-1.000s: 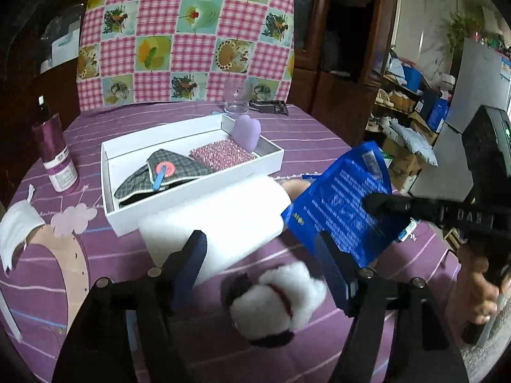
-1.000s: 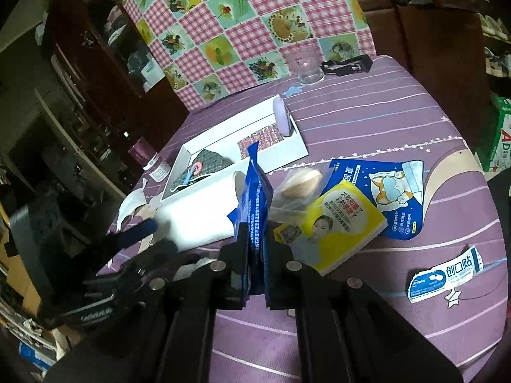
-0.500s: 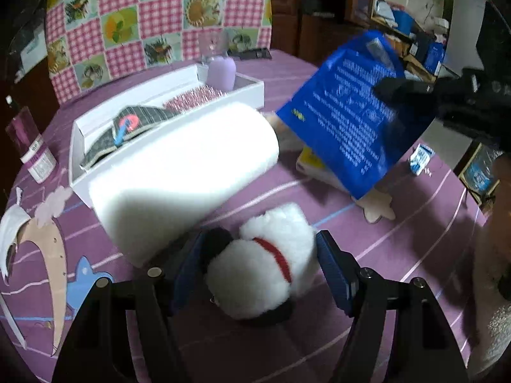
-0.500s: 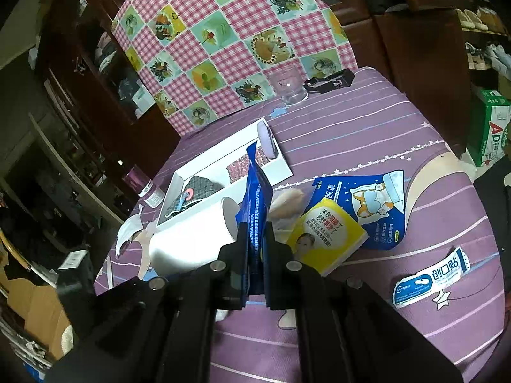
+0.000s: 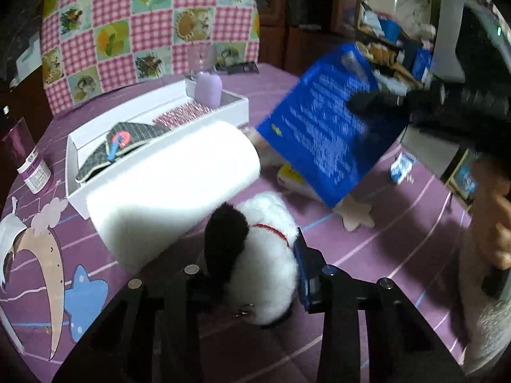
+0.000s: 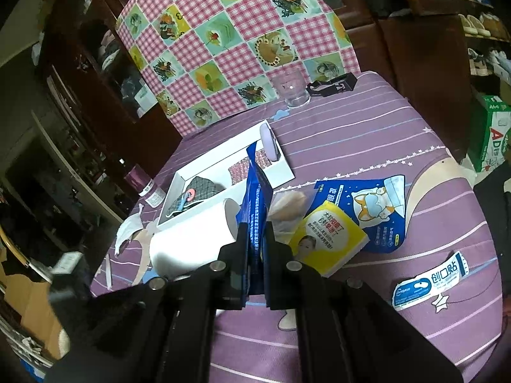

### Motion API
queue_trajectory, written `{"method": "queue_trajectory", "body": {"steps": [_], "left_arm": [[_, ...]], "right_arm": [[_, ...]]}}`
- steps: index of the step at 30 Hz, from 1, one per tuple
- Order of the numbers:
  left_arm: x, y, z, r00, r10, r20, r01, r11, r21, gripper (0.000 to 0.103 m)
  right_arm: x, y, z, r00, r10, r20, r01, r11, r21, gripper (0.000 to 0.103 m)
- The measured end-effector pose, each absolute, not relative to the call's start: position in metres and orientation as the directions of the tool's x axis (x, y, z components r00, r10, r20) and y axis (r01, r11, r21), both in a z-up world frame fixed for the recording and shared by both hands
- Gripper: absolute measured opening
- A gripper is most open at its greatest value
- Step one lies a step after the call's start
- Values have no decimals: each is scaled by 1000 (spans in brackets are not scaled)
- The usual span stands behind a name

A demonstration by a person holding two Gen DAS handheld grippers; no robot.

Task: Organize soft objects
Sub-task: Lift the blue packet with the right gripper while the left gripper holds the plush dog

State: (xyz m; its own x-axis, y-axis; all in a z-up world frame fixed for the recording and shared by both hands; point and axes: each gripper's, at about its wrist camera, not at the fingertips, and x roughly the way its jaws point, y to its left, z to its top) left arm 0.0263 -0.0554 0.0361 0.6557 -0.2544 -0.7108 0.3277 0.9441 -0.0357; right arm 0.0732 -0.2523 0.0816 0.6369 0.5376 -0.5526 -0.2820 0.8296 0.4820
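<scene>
Closing around a white-and-black plush toy [image 5: 265, 255] at lower centre of the left wrist view, left gripper [image 5: 252, 274] with jaws narrowing and blue pads pressed into the fur on both sides. Lying just above and left of the toy, a white paper roll [image 5: 172, 188]; behind it, toward upper left, a white tray [image 5: 159, 108] holding a grey checked pouch [image 5: 127, 140], a pink beaded pad [image 5: 179, 116] and a lilac bottle [image 5: 208, 89]. Hanging at upper right, a blue packet [image 5: 332, 134], pinched by the right gripper [image 5: 361, 103].

Clamping the same blue packet [image 6: 255, 210], seen edge-on at centre of the right wrist view, right gripper [image 6: 255, 239] with jaws nearly shut on it. Resting on the purple tablecloth [image 6: 367, 146] to the right: a yellow packet [image 6: 329, 239], a blue corgi-print pouch [image 6: 373, 207] and, at lower right, a plaster sachet [image 6: 431, 281]. Standing at upper centre, a glass [image 6: 292, 91]. Toy not visible here.
</scene>
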Motion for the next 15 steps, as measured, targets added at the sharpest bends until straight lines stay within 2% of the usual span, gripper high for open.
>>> {"method": "queue_trajectory", "body": {"steps": [8, 15], "left_arm": [[29, -39, 68, 694, -181, -697, 224, 974, -29, 35], [48, -2, 128, 767, -171, -618, 132, 985, -108, 35]], "right_arm": [[94, -251, 107, 577, 571, -584, -257, 805, 534, 9], [134, -240, 151, 522, 630, -575, -236, 754, 613, 9]]}}
